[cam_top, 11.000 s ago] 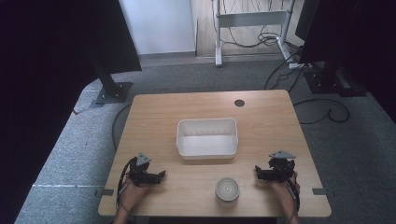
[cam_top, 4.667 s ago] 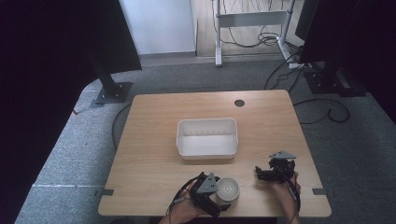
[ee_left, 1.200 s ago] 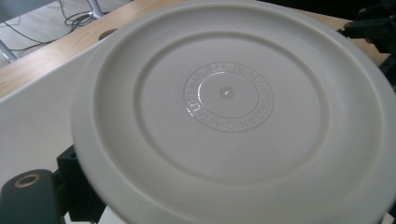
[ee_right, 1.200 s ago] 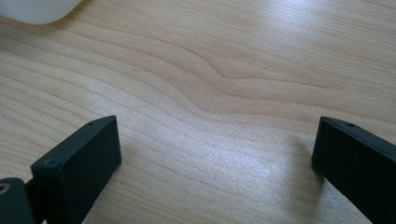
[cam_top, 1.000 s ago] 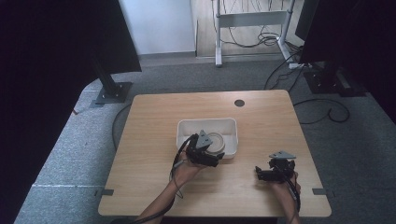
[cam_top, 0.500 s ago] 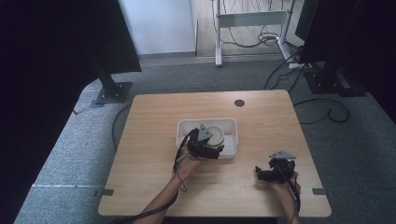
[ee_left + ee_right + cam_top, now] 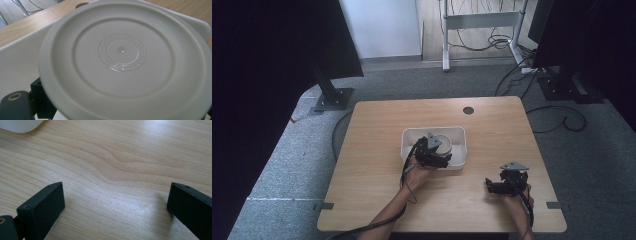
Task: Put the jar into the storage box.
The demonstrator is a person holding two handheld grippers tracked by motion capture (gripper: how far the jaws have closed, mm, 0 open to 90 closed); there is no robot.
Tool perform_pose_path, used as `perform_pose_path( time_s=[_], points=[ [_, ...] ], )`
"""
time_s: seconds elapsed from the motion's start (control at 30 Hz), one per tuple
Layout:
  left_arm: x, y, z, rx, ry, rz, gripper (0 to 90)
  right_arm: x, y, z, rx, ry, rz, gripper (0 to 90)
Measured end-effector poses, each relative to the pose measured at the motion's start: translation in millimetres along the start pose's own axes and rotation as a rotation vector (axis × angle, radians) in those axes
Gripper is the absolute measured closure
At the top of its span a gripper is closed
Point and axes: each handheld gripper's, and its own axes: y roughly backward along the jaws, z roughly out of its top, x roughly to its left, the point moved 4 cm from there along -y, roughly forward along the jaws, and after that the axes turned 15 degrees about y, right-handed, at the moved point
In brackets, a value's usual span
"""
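Note:
A round white container with a ridged lid [image 7: 443, 144] [image 7: 122, 57] is held inside the white rectangular bin [image 7: 409, 136] at the table's middle. My left gripper [image 7: 438, 151] is shut on the container from the near side; one of its black fingers [image 7: 15, 106] shows at the lid's lower left edge. The bin's wall [image 7: 20, 57] rises behind the lid. Whether the container touches the bin's floor I cannot tell. My right gripper [image 7: 493, 186] [image 7: 115, 210] rests open on the bare wood near the front right, nothing between its jaws.
The wooden table [image 7: 377, 190] has a round cable hole [image 7: 468, 110] at the back. A corner of the white bin [image 7: 20, 125] shows at the upper left of the right gripper view. Dark stands and cables are on the carpet beyond the table.
My left gripper took the container from the table's front and carried it to the bin; over the last second it moved a little farther in. The right gripper stayed still.

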Motion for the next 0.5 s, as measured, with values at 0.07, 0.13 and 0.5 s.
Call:
perform_pose_path(
  time_s=[0.07, 0.13, 0.5],
  points=[
    [-0.8, -2.0, -0.6, 0.003, 0.0, 0.007, 10.2, 0.0, 0.0, 0.0, 0.0, 0.0, 0.0, 0.9],
    [-1.5, -3.8, -1.3, 0.006, 0.008, 0.011, 10.2, 0.0, 0.0, 0.0, 0.0, 0.0, 0.0, 0.9],
    [-1.5, -11.1, -8.1, 0.024, 0.022, 0.048, 10.2, 0.0, 0.0, 0.0, 0.0, 0.0, 0.0, 0.9]
  ],
)
